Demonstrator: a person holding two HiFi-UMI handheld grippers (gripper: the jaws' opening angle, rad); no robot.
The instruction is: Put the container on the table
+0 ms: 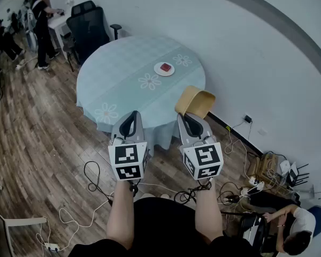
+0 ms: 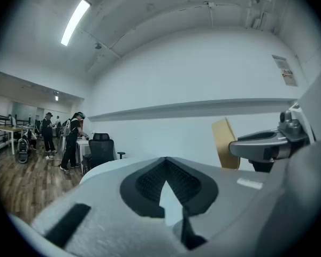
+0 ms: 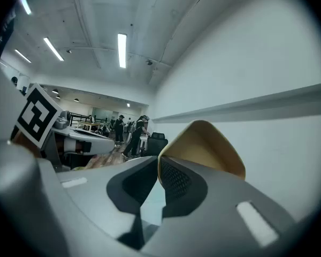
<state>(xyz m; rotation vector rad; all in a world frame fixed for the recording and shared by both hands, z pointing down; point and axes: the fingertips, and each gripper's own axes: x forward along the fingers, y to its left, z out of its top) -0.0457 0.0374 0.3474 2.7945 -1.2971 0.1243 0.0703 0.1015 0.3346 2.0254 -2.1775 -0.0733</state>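
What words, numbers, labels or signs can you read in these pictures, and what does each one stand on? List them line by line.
Wall notice: carries print and a red mark, too small to read.
Left marker cube and right marker cube: black-and-white square patterns only, no letters or digits.
Container, tablecloth, plate: no print visible.
So no text here can be read.

A round table point(image 1: 123, 63) under a pale floral cloth point(image 1: 104, 90) carries a white plate point(image 1: 158, 70) holding a red item point(image 1: 166, 66).
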